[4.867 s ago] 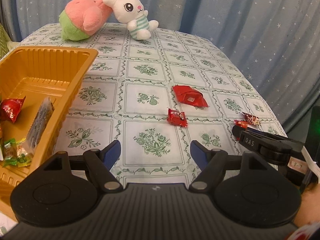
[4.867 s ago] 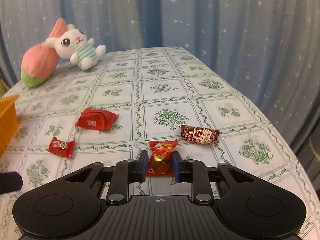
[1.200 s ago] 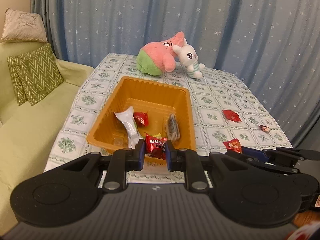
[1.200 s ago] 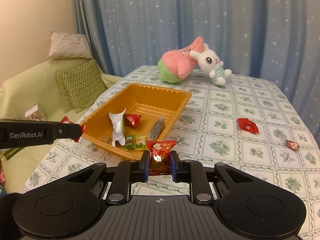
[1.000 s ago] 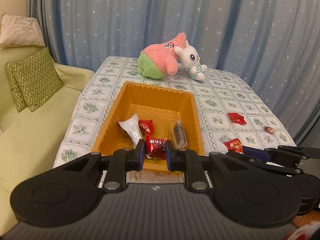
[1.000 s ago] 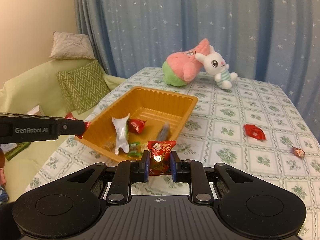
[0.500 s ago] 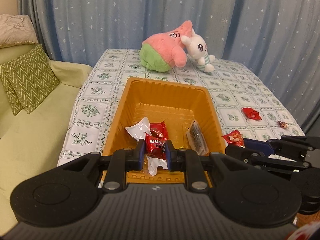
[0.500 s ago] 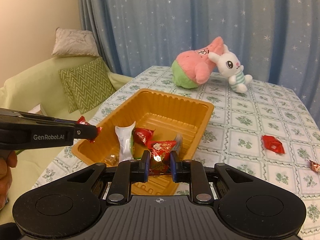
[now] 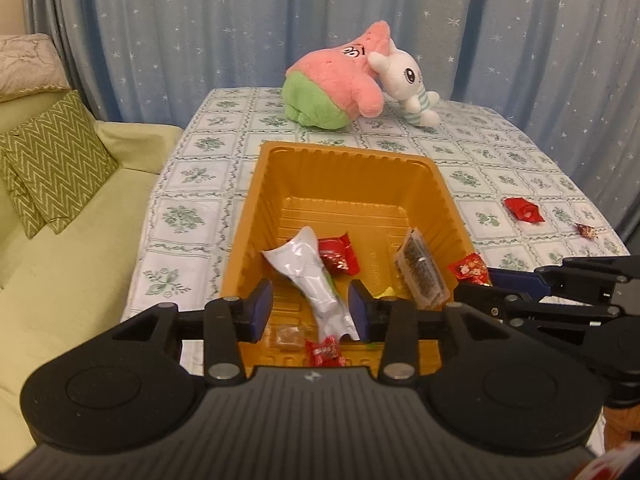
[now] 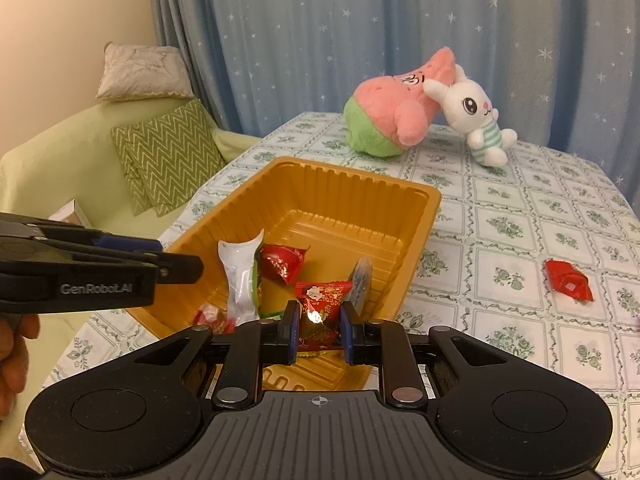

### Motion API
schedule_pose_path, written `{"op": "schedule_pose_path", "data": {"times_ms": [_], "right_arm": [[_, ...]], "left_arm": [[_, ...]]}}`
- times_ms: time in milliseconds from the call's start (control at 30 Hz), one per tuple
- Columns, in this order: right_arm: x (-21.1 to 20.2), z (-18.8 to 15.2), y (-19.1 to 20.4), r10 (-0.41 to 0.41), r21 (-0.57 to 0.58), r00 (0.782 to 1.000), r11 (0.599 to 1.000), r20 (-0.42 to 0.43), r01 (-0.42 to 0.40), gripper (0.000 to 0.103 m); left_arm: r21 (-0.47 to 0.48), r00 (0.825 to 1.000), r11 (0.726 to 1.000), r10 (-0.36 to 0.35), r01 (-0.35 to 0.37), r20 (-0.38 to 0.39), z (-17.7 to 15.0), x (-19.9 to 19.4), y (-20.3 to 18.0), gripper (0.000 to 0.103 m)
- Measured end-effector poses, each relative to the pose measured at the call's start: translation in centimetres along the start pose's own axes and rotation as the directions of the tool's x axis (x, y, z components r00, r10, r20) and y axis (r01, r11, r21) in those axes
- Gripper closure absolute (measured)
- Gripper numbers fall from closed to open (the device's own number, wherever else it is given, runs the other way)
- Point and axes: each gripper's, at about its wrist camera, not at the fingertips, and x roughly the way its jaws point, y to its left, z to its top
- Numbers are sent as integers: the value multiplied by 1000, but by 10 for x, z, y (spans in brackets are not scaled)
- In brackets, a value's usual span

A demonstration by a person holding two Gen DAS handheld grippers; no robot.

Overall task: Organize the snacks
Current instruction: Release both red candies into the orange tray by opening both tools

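An orange tray (image 9: 348, 168) holds a white packet (image 9: 312, 276), a red wrapper (image 9: 338, 254), a dark striped packet (image 9: 422, 270) and other snacks. My left gripper (image 9: 310, 306) hangs over the tray's near end with its jaws opening and nothing pressed between them. A small red candy (image 9: 324, 354) lies loose in the tray just below it. My right gripper (image 10: 319, 332) is shut on a red candy (image 10: 320, 308) above the tray's (image 10: 360, 178) near right corner. The left gripper's fingertips (image 10: 188, 268) reach in from the left.
On the tablecloth right of the tray lie a red packet (image 9: 524, 210) and a small candy (image 9: 587, 231). A pink plush (image 9: 336, 88) and a white bunny (image 9: 408, 84) sit at the table's far end. A green sofa with cushions (image 9: 52, 168) stands left.
The left jaws have parted and the small red candy they held now lies in the tray. Both grippers have come closer over the tray. The right still grips its candy.
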Motion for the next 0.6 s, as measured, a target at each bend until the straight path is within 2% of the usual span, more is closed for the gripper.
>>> {"op": "schedule_pose_path", "data": {"times_ms": [133, 333, 400, 433, 467, 533, 600], "right_arm": [[5, 0, 0, 12, 5, 1000, 1000, -5, -12, 82], [9, 4, 5, 72, 0, 997, 997, 37, -73, 81], [12, 6, 3, 76, 13, 997, 997, 23, -77, 81], [11, 6, 1, 74, 23, 997, 997, 24, -75, 78], [8, 6, -1, 74, 31, 997, 997, 27, -75, 68], [0, 3, -6, 65, 43, 997, 997, 33, -66, 58], [-10, -3, -13, 49, 61, 998, 997, 29, -50, 57]], "left_arm": [[-26, 1000, 1000, 14, -13, 20, -3, -10, 10, 59], [-73, 999, 997, 21, -18, 39, -5, -27, 20, 59], [-83, 999, 996, 22, -19, 44, -6, -33, 21, 58], [-85, 999, 996, 24, -20, 47, -7, -36, 21, 58], [-87, 998, 996, 26, -22, 51, -9, -40, 20, 56], [-94, 998, 995, 27, -22, 55, -12, -46, 18, 54], [-98, 998, 995, 22, -16, 54, -15, -52, 15, 53]]}}
